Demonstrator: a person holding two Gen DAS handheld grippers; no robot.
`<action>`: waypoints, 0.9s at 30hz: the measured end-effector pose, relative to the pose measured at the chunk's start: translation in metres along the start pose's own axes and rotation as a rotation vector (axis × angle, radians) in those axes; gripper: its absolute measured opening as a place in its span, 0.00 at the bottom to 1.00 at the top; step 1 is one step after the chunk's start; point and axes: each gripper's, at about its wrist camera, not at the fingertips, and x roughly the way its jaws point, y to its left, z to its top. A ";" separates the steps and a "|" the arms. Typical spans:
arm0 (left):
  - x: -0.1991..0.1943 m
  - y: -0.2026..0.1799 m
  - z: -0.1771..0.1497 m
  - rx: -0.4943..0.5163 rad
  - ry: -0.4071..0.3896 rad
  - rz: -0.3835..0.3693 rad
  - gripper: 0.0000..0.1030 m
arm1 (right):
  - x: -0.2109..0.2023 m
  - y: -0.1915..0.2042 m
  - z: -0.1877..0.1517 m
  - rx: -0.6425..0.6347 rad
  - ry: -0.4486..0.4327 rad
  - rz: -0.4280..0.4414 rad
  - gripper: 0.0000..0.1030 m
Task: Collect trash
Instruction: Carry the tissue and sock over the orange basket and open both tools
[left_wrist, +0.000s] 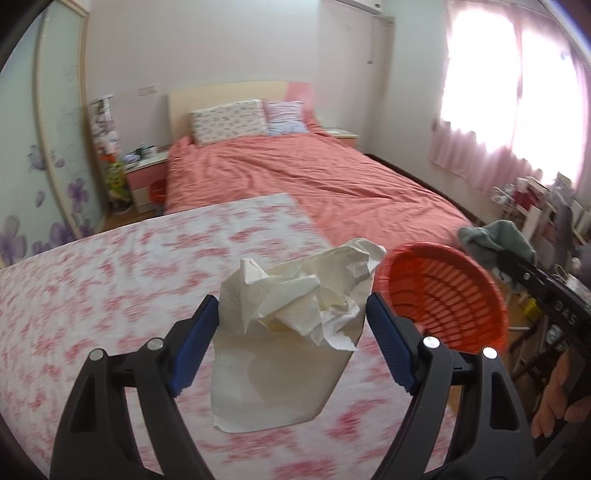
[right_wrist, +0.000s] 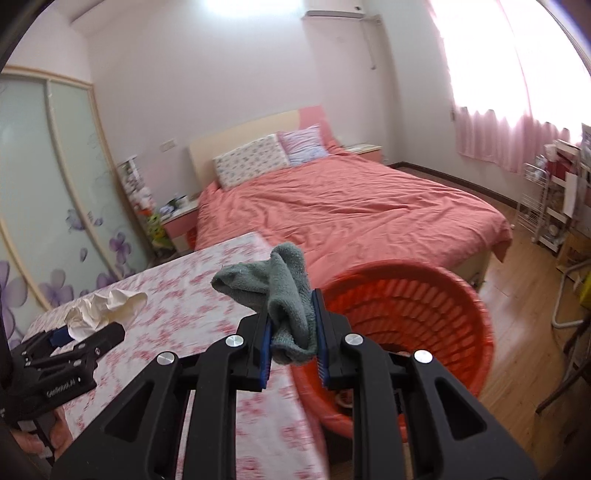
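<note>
Between the left fingers: crumpled paper, a white wad with a flat sheet hanging below it, pinched by the blue pads of the left gripper.
Below the left fingers: table with a pink-flowered cloth.
Right of the left fingers: orange basket, tilted with its mouth toward the camera, just beside the paper.
Between the right fingers: green cloth, bunched and squeezed by the nearly closed right gripper.
Right of and behind the right fingers: the basket, near the table's edge.
Beyond both: bed with a pink cover.
</note>
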 end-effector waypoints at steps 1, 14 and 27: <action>0.004 -0.011 0.002 0.009 0.002 -0.022 0.77 | 0.001 -0.009 0.002 0.014 -0.003 -0.010 0.19; 0.060 -0.122 0.016 0.110 0.044 -0.192 0.77 | 0.018 -0.066 0.004 0.120 -0.006 -0.073 0.19; 0.114 -0.129 0.010 0.079 0.145 -0.201 0.86 | 0.035 -0.091 0.005 0.211 0.022 -0.053 0.55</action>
